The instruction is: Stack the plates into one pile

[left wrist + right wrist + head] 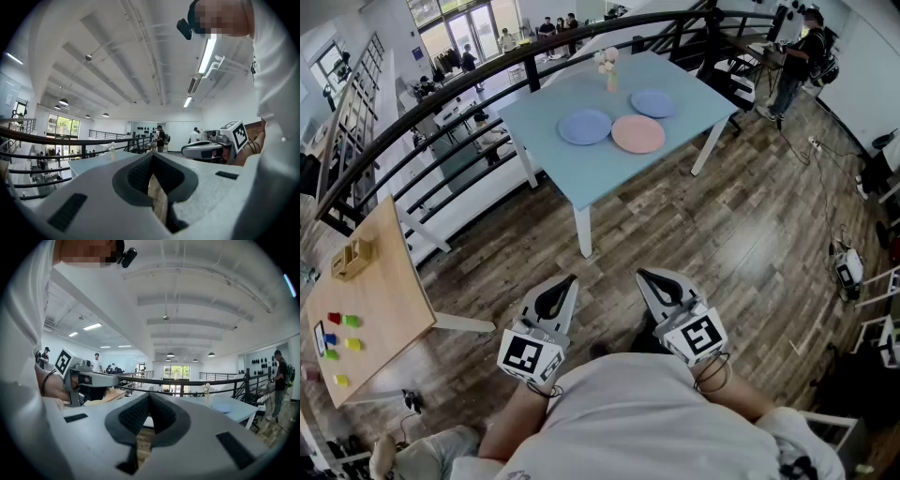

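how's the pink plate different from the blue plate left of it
Colour: the pink plate is salmon pink, the blue plate pale blue. Place: on the light blue table, the pink plate lies further right, the blue plate further left. Both lie flat, unstacked, similar in size.

Lab-like office mezzanine: black railing (529, 73), plank floor (741, 234), blue table (581, 178), floor cables (820, 178).

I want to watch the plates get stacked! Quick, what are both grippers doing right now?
Left gripper: closed, holding nothing.
Right gripper: closed, holding nothing.
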Demonstrator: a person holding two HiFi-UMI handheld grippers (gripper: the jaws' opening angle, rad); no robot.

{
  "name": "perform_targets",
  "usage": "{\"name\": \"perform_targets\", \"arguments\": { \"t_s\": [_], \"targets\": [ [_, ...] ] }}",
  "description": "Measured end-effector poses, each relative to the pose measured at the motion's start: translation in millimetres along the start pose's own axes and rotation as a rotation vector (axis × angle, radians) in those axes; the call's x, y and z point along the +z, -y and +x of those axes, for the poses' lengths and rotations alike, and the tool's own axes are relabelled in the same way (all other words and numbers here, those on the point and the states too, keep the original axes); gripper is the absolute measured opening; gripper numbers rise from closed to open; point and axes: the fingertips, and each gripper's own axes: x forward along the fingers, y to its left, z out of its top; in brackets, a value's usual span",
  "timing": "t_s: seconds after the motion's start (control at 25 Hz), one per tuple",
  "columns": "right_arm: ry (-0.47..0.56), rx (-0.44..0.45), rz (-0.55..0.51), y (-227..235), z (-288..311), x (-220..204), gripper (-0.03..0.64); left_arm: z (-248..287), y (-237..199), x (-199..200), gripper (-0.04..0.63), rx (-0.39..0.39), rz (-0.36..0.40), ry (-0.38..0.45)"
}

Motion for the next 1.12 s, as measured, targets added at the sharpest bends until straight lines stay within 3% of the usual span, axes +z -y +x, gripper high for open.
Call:
{"name": "perform_targets", "arguments": {
  "t_s": [0.56,1.12],
  "targets": [
    [0.008,0.054,-0.013,72,14,-13,0.006,70,-2,-6,0.005,0.055,0.004,-0.038],
    [-0.006,0.082,0.069,239,4,-44,0.006,241,23,-12,0.005,0.053,0.016,-0.094]
  ]
}}
